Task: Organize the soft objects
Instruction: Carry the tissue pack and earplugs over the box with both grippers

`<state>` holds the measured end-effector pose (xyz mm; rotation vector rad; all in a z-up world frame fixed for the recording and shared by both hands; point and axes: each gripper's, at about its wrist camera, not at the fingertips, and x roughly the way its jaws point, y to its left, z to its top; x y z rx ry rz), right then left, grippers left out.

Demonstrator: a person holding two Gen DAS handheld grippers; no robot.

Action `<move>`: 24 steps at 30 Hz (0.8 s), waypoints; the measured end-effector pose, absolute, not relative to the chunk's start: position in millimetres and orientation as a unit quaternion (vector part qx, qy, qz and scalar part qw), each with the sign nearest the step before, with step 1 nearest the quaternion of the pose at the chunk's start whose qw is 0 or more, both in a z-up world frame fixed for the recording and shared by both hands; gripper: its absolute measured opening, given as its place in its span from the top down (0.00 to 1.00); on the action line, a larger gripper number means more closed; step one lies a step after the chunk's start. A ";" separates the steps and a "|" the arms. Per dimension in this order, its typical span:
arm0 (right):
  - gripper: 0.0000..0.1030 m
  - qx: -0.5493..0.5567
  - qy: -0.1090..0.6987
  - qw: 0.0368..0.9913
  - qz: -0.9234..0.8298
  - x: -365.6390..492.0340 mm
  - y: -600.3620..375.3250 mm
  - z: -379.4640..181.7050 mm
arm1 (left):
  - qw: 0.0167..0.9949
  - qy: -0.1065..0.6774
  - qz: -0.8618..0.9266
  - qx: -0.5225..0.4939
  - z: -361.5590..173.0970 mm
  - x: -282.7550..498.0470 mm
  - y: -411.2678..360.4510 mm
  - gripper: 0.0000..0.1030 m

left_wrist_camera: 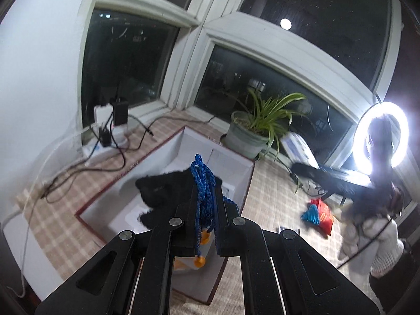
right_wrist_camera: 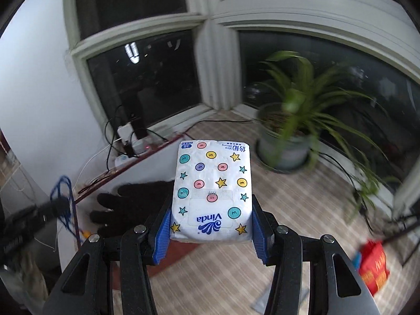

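Note:
My left gripper [left_wrist_camera: 206,204] is shut on a bundle of blue rope [left_wrist_camera: 203,181] and holds it above an open white box [left_wrist_camera: 244,181] with a red rim. A black glove [left_wrist_camera: 162,189] lies in the box under the rope. My right gripper [right_wrist_camera: 211,210] is shut on a white Vinda tissue pack [right_wrist_camera: 212,191] printed with stars and dots, held above the checked floor beside the box. In the right wrist view the black glove [right_wrist_camera: 131,204] lies left of the pack, and the left gripper with the blue rope [right_wrist_camera: 64,199] shows at far left.
A potted spider plant [left_wrist_camera: 252,128] [right_wrist_camera: 288,141] stands by the window past the box. A power strip with black cables [left_wrist_camera: 110,136] lies at left. A red snack bag [left_wrist_camera: 324,215] [right_wrist_camera: 372,265] and a blue object [left_wrist_camera: 311,214] lie on the floor at right. A person [left_wrist_camera: 372,210] stands by a ring light [left_wrist_camera: 380,139].

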<state>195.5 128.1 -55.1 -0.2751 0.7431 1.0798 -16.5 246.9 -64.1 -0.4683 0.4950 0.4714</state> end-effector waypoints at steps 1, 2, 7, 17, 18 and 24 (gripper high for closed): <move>0.53 -0.137 0.345 0.779 0.506 194.3 141.9 -57.4 | 0.914 0.244 0.227 -0.232 -68.1 -16.8 247.6 0.94; 0.53 -0.142 0.346 0.776 0.508 193.3 148.8 -59.3 | 0.912 0.249 0.226 -0.234 -72.0 -16.2 247.7 0.94; 0.53 -0.167 0.358 0.761 0.515 192.1 188.3 -76.4 | 0.904 0.274 0.220 -0.242 -88.8 -13.6 248.0 0.94; 0.53 -0.193 0.378 0.743 0.517 189.2 224.5 -101.4 | 0.893 0.308 0.232 -0.234 -105.4 -6.9 251.9 0.92; 0.52 -0.196 0.379 0.742 0.517 188.7 226.1 -103.0 | 0.892 0.310 0.232 -0.232 -106.0 -6.2 251.9 0.92; 0.40 -0.204 0.373 0.744 0.516 185.0 232.2 -104.3 | 0.889 0.324 0.246 -0.212 -108.6 -2.2 250.3 0.69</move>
